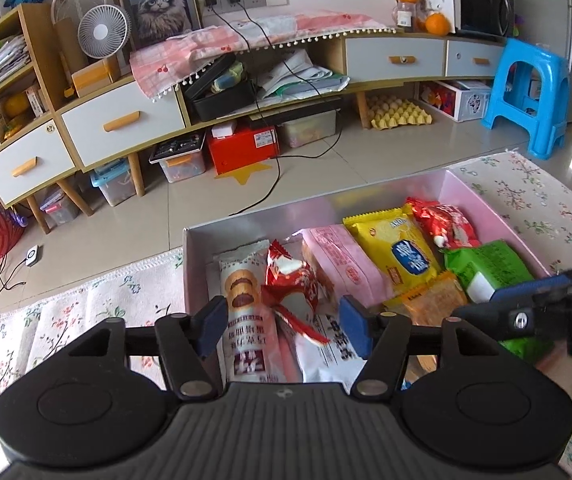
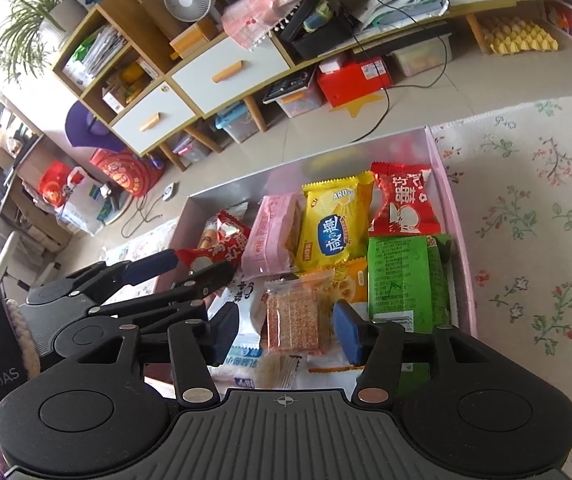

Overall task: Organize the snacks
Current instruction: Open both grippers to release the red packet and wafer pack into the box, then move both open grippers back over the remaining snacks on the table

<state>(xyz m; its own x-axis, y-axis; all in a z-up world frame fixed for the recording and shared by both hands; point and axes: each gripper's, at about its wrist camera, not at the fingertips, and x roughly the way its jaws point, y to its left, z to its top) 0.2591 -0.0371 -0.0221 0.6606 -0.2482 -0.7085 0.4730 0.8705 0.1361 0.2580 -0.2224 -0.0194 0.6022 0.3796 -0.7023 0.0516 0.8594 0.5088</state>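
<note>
Left hand-held gripper (image 1: 281, 326) released, pads apart over the near left of the pink box (image 1: 498, 204); nothing pinched. Directly beneath, between the pads: white cookie packet (image 1: 245, 320) lying lengthwise, and just right of it a red crinkly packet (image 1: 292, 280) resting partly on top. Both probably light, thin film, slippery and easily crushed; best taken across the narrow width or by a sealed end.

Right hand-held gripper (image 2: 286, 330) likewise released, hovering over the near middle of the box. Just ahead between the pads: clear sesame-bar packet (image 2: 294, 320), flat and stiff-looking but likely brittle; grip across its short sides, gently. Off to the right, close by the right pad: green packet (image 2: 402, 280), puffy and soft, probably air-filled, so prone to slipping out under a squeeze.

Further ahead of both: pink wafer packet (image 2: 273, 236) and yellow cracker packet (image 2: 334, 224) side by side, touching, then a second red packet (image 2: 404, 204) in the far right corner. All within the box, on the floral cloth (image 2: 526, 200) covering the surface.
</note>
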